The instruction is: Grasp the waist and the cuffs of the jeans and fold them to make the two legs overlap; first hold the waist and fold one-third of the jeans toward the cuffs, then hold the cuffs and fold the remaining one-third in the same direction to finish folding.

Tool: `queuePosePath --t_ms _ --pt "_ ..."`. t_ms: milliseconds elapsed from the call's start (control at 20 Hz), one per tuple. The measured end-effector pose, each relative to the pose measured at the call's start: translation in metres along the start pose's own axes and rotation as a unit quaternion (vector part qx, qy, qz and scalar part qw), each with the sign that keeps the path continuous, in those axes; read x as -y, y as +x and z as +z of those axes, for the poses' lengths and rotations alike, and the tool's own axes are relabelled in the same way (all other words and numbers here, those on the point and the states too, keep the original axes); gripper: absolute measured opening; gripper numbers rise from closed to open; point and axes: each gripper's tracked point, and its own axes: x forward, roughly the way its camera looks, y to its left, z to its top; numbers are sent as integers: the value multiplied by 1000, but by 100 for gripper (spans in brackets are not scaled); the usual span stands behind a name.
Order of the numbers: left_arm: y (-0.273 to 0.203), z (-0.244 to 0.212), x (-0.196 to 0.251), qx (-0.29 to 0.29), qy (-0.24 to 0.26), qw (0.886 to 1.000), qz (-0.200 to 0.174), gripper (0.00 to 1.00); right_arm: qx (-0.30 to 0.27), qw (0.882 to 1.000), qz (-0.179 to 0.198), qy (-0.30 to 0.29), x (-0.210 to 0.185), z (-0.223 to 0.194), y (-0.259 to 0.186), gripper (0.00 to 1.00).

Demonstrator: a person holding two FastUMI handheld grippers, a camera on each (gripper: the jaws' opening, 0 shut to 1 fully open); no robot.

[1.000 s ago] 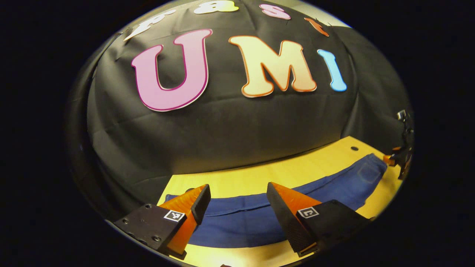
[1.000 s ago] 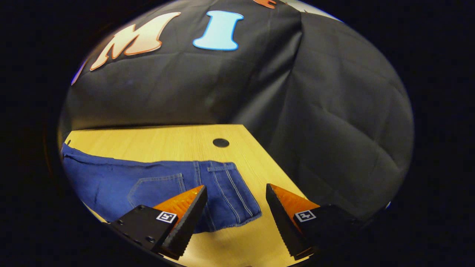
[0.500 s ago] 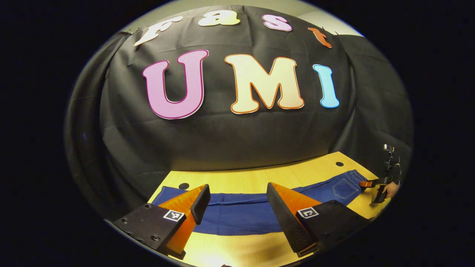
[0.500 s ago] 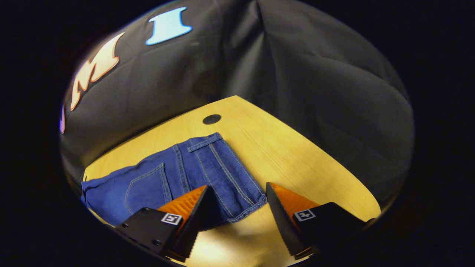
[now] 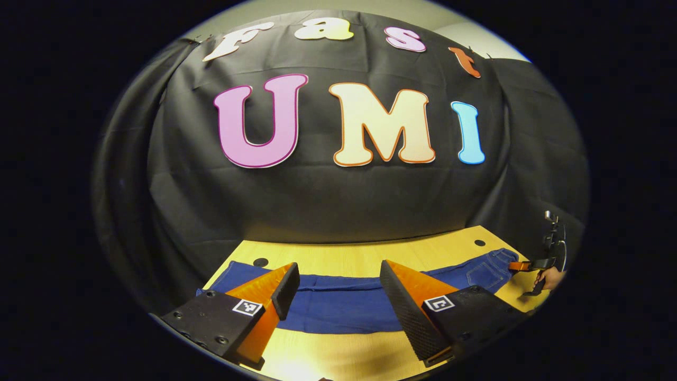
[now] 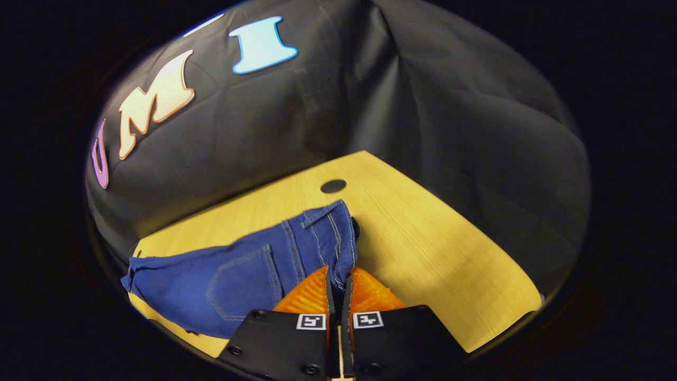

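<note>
right gripper [image 6: 338, 288] clamped on jeans [image 6: 238, 270] waist; left gripper [image 5: 338, 288] open above legs. jeans flat on table [image 6: 423, 238]; all folds pending.

Black gripper bodies [image 6: 338, 344], square markers, screws

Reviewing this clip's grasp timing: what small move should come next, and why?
Probably close the left gripper on the jeans: its fingers are open above the leg end, while the right gripper is already pinched on the waist.
</note>
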Motion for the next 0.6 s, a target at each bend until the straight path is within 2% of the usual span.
queuePosePath --t_ms 150,200,250,550,600 --pt "-6 -1 -23 4 -17 1000 7 95 36 999 22 25 -38 39 -18 4" --pt "-6 -3 -30 1 -21 1000 7 100 50 998 31 29 -55 49 -27 4" --pt "-5 -5 -39 -4 -20 1000 9 95 60 997 39 26 -71 58 -36 4" --pt "-8 -3 -93 -5 -14 1000 11 95 114 989 93 -6 -183 84 -92 4" --pt "-8 -3 -102 -5 -12 1000 11 100 120 988 100 -11 -204 82 -97 2"
